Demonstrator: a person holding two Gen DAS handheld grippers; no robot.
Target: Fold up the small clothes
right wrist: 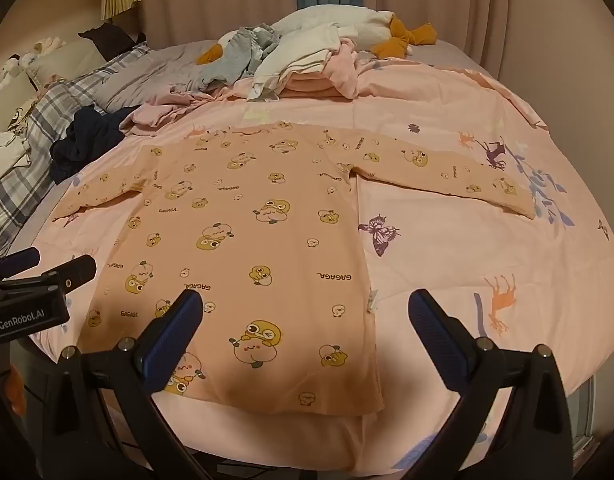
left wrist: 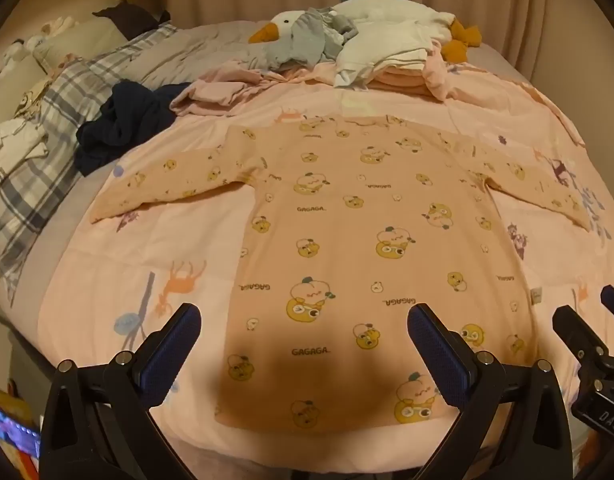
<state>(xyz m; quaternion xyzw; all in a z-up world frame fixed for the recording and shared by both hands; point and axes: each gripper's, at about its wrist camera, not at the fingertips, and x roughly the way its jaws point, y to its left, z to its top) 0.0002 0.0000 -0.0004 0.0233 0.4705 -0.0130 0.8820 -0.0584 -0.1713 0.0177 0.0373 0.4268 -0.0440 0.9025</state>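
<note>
- Your right gripper was cut off at the left view's 3 o'clock edge.
- The goose toy lay partly buried under clothes at 12 o'clock.
- Shelf items at 10 o'clock were too small to identify.

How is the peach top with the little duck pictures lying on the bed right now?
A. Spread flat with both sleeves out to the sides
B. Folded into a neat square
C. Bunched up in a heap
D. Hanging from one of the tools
A: the peach top lies flat on the pink quilt, one sleeve reaching out to each side, and neither tool touches it.
</note>
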